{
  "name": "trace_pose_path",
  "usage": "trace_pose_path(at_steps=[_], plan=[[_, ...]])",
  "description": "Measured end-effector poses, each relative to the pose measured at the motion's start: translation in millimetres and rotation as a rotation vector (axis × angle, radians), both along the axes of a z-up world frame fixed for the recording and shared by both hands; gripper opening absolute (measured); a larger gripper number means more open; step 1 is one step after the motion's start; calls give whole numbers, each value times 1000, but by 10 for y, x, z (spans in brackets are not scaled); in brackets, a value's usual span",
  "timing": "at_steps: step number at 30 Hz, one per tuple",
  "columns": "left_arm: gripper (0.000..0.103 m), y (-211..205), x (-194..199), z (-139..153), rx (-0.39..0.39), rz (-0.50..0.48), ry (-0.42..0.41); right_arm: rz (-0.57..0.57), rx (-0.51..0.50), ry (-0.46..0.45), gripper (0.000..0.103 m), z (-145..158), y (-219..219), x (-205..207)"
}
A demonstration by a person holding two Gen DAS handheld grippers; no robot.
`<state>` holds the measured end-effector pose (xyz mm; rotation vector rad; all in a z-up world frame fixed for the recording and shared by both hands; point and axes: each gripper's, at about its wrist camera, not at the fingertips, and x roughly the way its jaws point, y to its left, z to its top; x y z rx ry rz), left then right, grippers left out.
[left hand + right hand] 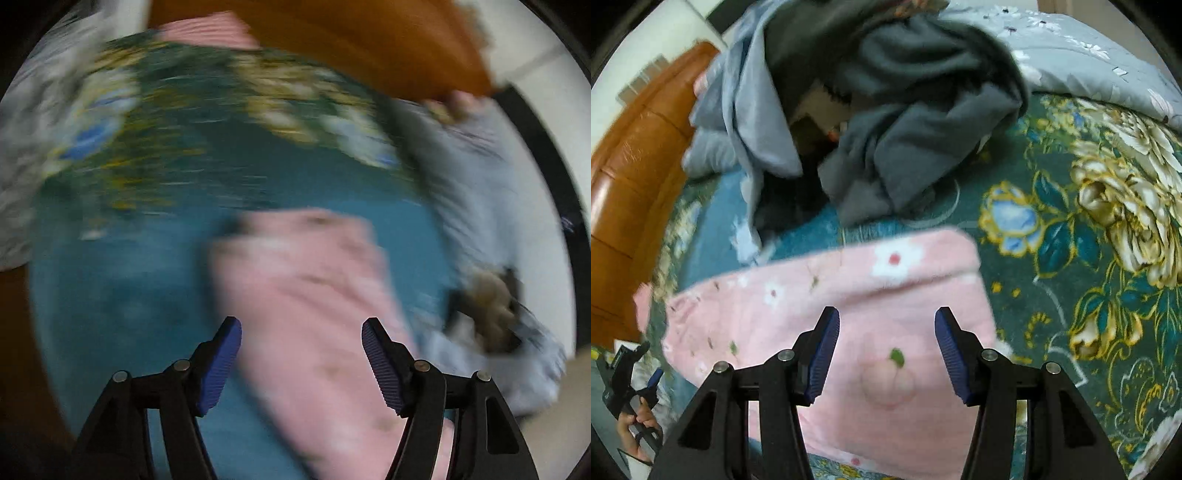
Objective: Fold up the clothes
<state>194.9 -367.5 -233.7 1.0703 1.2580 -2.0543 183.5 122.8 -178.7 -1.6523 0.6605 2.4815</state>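
From the left wrist view, which is heavily blurred, the left gripper [301, 325] stands wide apart and holds nothing, poised over the pink garment [314, 314] that lies on the teal floral bedspread [129, 295]; beyond the pink garment sits a brown headboard [369, 40], and to its right a pale blue cloth [480, 192] with something dark and tan on it, too smeared to name. From the right wrist view, the right gripper [886, 321] is likewise spread wide and empty over the pink garment [831, 306], which looks already folded into a rough rectangle; the next fold probably calls for both grippers to pinch a near edge squarely and lift together. Beyond the pink garment a heap of grey clothes [905, 129] lies close, likely crowding a fold carried that way; the left gripper [631, 380] shows at the garment's left
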Motion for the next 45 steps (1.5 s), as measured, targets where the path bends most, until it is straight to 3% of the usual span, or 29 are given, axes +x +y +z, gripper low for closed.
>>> trace_pose_path(at_steps=[3,6,9,11,12,13,15,16,18,22,26,29,32,37,40,45], plan=[[72,-197,-105,-224,6,-31,-8,24,-5,-46,55,-126,-200,-66],[72,-304,-298,-452,16,-25,-83,87,10,-48,55,-117,-408,-170],[70,-314,-468,-549,46,-31,-86,114,9,-40,55,-72,-484,-213],[67,-308,-589,-533,8,-74,-104,101,15,-42,55,-53,-481,-201],[50,-311,-628,-522,-13,-92,-118,91,17,-44,55,-49,-473,-190],[42,-302,-677,-507,-34,-105,-138,81,18,-47,55,-46,-464,-179],[27,-260,-735,-431,-84,-132,-172,64,1,-55,55,-63,-433,-149],[24,-227,-737,-362,-115,-147,-182,54,-12,-52,55,-62,-410,-124],[21,-88,-797,-73,-189,-191,-147,44,-17,-38,55,-32,-362,-82],[21,458,-918,916,-299,-335,76,10,-14,-12,55,19,-221,-44],[21,1446,-902,1890,-477,-563,312,-60,-57,-2,55,12,-25,1],[21,2330,-906,2206,-566,-761,422,-107,-64,10,55,46,123,51],[21,3179,-979,2120,-613,-952,399,-142,-74,63,55,98,280,133],[21,4228,-924,1582,-497,-1164,272,-217,-76,34,55,13,667,362],[21,4683,-756,1204,-495,-1266,160,-280,-84,19,55,-50,921,526],[25,4961,-641,938,-501,-1333,79,-364,-96,-9,55,-156,1246,758]])
